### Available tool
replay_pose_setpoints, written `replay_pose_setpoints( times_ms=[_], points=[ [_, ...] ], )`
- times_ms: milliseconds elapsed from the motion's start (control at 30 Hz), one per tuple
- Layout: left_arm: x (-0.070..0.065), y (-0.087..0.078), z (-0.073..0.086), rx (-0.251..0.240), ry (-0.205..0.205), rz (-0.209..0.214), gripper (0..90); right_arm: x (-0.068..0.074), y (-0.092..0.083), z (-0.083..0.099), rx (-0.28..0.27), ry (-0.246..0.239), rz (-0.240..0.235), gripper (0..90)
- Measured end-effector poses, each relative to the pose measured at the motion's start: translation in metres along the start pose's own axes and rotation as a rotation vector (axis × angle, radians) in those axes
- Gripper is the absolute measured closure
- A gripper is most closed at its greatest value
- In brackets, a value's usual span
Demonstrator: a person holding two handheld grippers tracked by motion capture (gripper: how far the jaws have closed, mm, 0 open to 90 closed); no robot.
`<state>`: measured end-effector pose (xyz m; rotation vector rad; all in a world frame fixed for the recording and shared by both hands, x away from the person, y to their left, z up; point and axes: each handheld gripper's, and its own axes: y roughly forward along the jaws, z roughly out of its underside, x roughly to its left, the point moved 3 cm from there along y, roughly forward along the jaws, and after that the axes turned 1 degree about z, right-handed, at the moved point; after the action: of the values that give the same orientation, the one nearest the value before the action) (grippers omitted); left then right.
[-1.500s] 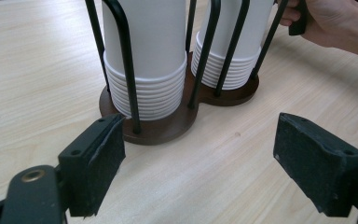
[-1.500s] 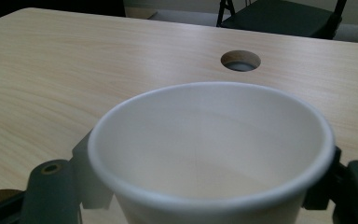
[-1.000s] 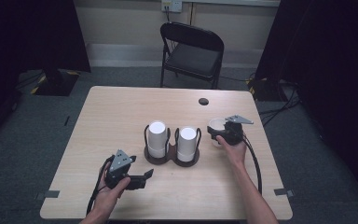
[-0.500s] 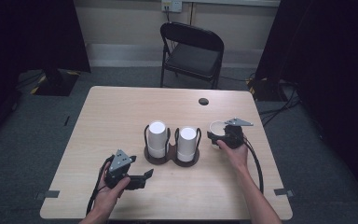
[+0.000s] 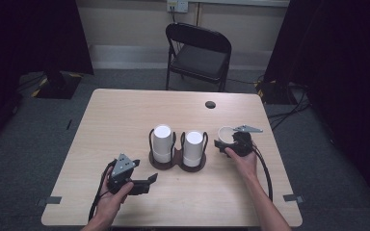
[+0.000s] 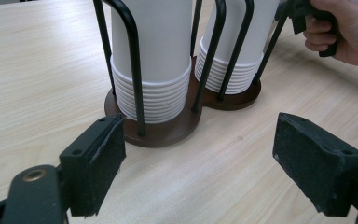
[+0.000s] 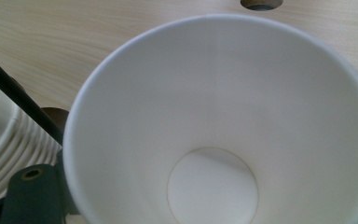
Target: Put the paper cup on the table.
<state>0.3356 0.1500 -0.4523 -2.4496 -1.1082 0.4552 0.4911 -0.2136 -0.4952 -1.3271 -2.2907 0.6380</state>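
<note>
Single white paper cup [image 5: 226,134] held at the right gripper [image 5: 237,143], mouth up and open toward that gripper's camera, just right of the dark wooden two-post cup holder with black wire hoops [image 5: 177,161]. The cup's long axis stands near upright, its empty interior and flat round base [image 7: 213,184] facing the right gripper view; the jaws sit at the cup's wall, apparently clamped on it, though the pads themselves are hidden behind the rim. The right hand [image 5: 241,159] is the nearer to both cup and holder. The holder carries two stacks of white paper cups, left stack [image 5: 162,143] and right stack [image 5: 193,148], each nested rim-down with ribbed rims showing at the base [image 6: 154,95]. The left gripper [image 5: 142,182] rests low on the pale wood-grain table [image 5: 125,115], well apart from the held cup, its two black foam-faced jaws spread wide and empty, aimed at the holder's left stack
</note>
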Motion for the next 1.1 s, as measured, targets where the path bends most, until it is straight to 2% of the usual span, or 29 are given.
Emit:
replay_pose_setpoints(
  times_ms=[33,133,300,333,433,500,567,633,767,867,967,1033,1100],
  points=[
    [0.0,0.0,0.0,0.0,0.0,0.002,17.5,0.0,0.0,0.001,0.01,0.007,-0.005,14.1],
    [-0.001,0.0,0.0,-0.004,-0.012,0.011,17.9,-0.002,0.001,0.002,0.03,-0.004,0.024,13.9],
    [0.002,0.001,0.0,-0.013,-0.03,0.018,17.8,-0.003,-0.005,0.006,0.046,-0.011,0.028,14.0],
    [0.002,0.0,-0.001,-0.016,-0.029,0.02,17.8,-0.003,-0.007,0.006,0.051,-0.009,0.044,14.0],
    [0.004,-0.001,-0.004,-0.025,-0.02,0.006,17.6,-0.003,-0.012,0.005,0.056,-0.001,0.046,14.0],
    [0.005,-0.002,-0.004,-0.025,-0.025,0.0,17.4,-0.004,-0.016,0.006,0.064,0.002,0.059,14.0],
    [0.006,-0.002,-0.004,-0.028,-0.032,-0.003,17.4,-0.004,-0.02,0.007,0.068,0.007,0.052,14.1],
    [0.008,0.0,-0.003,-0.024,-0.041,-0.008,17.4,-0.004,-0.027,0.008,0.051,0.003,0.054,14.3],
    [0.01,0.005,-0.001,-0.001,-0.033,-0.019,17.4,-0.002,-0.04,0.011,0.038,0.008,0.049,14.3],
    [0.01,0.005,-0.003,-0.006,-0.03,-0.026,17.5,-0.001,-0.05,0.01,0.023,0.007,0.05,15.3],
    [0.011,0.005,-0.004,-0.006,-0.032,-0.036,17.4,-0.002,-0.058,0.014,0.018,-0.026,0.092,17.0],
    [0.012,0.006,-0.003,0.006,-0.033,-0.037,17.5,-0.002,-0.066,0.019,0.015,-0.013,0.066,15.3],
    [0.012,0.008,-0.003,0.015,-0.036,-0.042,17.5,0.0,-0.072,0.021,0.003,-0.015,0.063,15.3]
  ],
)
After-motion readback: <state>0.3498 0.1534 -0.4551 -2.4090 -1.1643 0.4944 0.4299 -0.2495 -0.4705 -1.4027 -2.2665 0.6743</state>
